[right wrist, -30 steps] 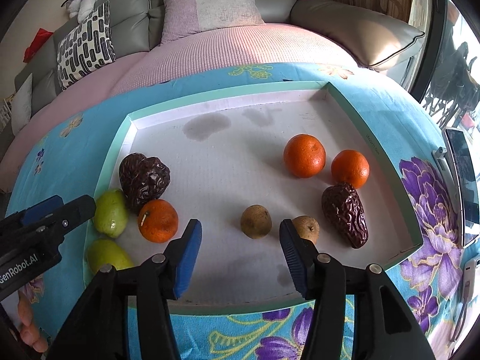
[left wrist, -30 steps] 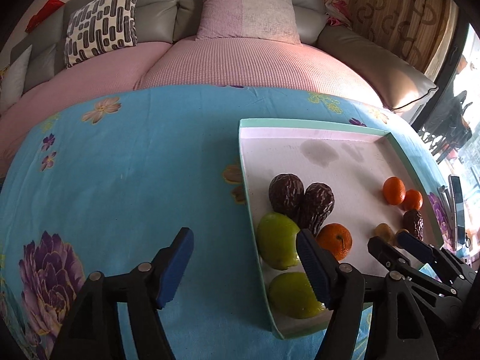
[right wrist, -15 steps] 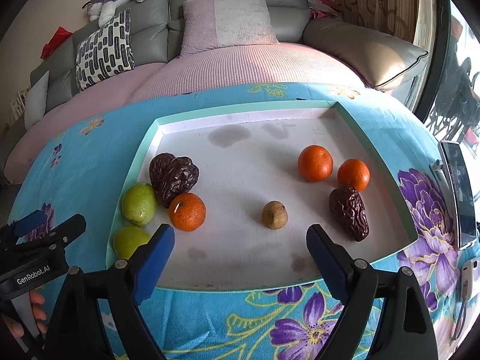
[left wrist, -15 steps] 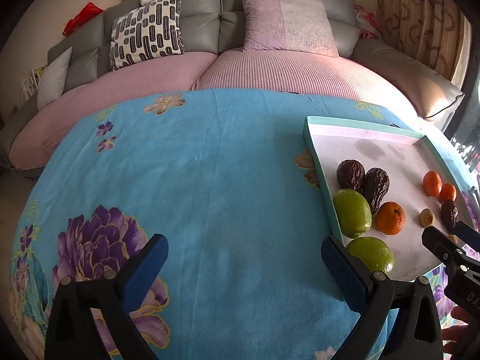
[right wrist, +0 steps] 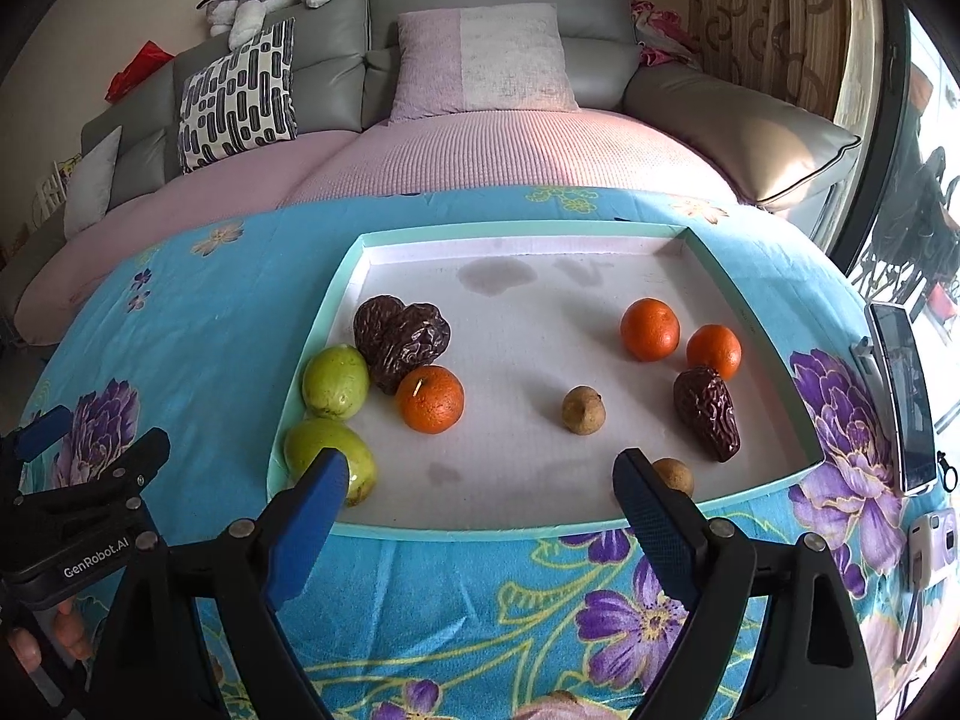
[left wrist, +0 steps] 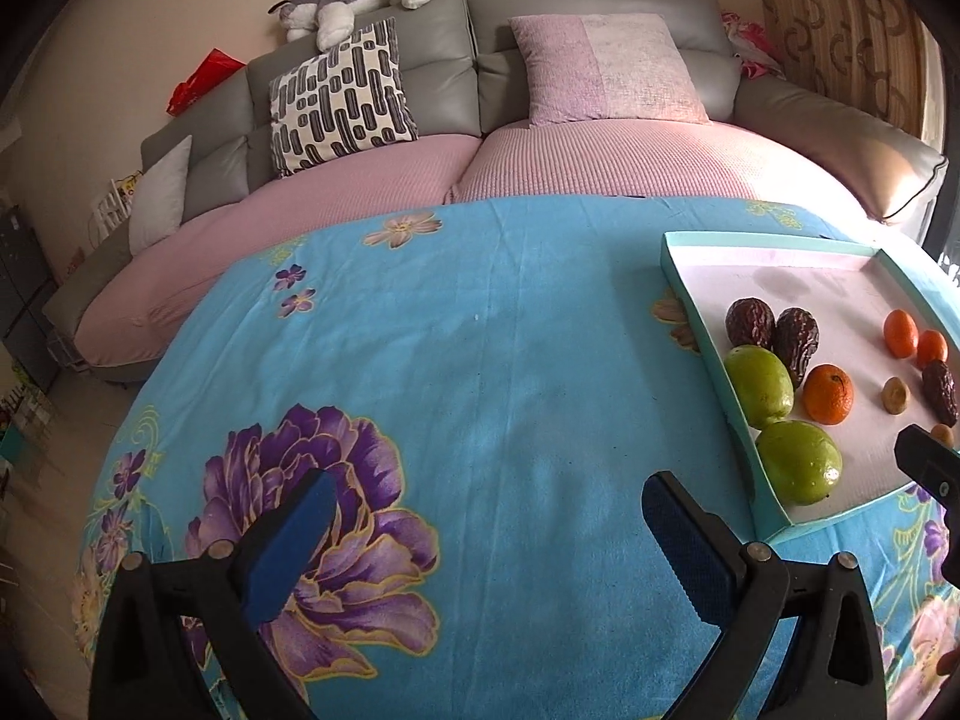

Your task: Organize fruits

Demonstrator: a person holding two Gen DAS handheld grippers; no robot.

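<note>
Grippers pulled back from the tray (right wrist: 762, 318) over the past second, both now spread wide and empty. Left gripper (left wrist: 480, 540) hangs above bare tablecloth (left wrist: 480, 360), fruit off beyond its right jaw. Right gripper (right wrist: 480, 501) frames the near rim; a green fruit (right wrist: 330, 456) sits just past its left jaw, a small brown fruit (right wrist: 675, 477) by the right. Sorting looks unfinished.
</note>
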